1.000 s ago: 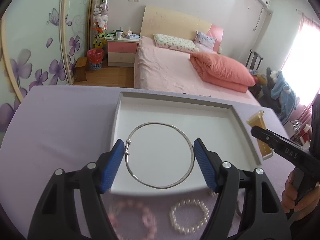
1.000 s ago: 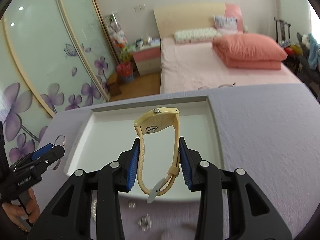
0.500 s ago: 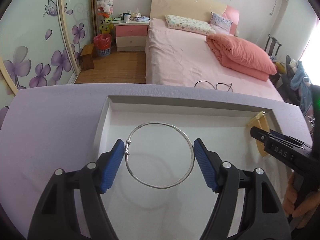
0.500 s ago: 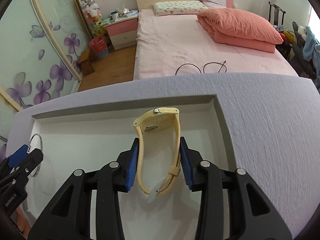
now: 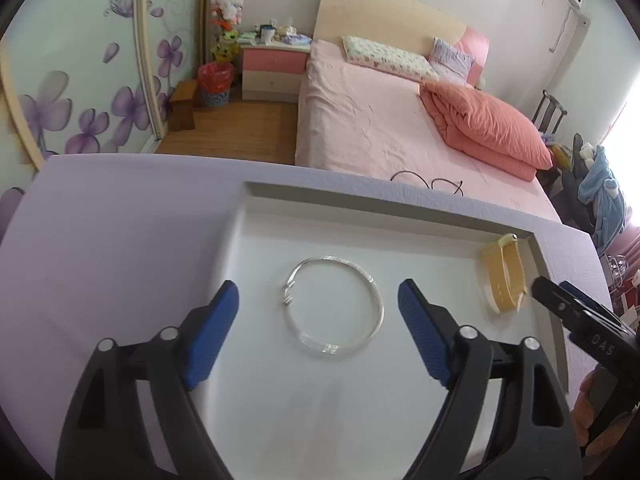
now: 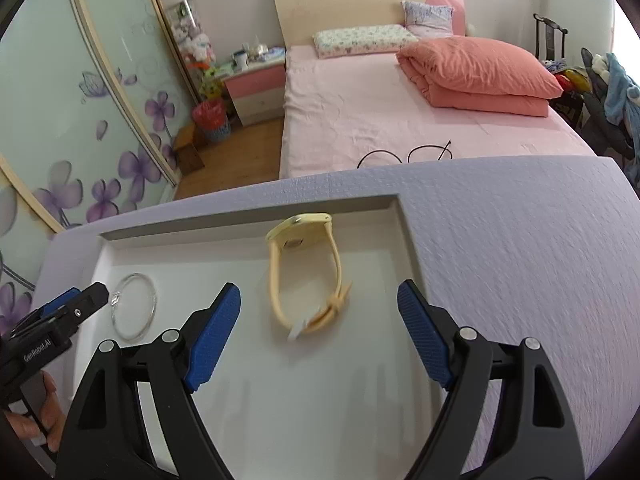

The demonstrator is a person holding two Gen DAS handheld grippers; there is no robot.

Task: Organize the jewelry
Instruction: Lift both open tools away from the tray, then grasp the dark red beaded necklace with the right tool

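Note:
A thin silver bangle lies flat in the white tray, between and just beyond the fingers of my open left gripper. A yellow watch lies on its side in the tray near the far right corner, ahead of my open right gripper. The watch also shows in the left wrist view, and the bangle in the right wrist view. Both grippers are empty.
The tray sits on a lavender tablecloth. My right gripper appears at the right edge of the left wrist view; my left gripper appears at the left edge of the right wrist view. A pink bed lies beyond the table.
Both grippers have opened. The bangle and the watch have been let go and now lie in the tray.

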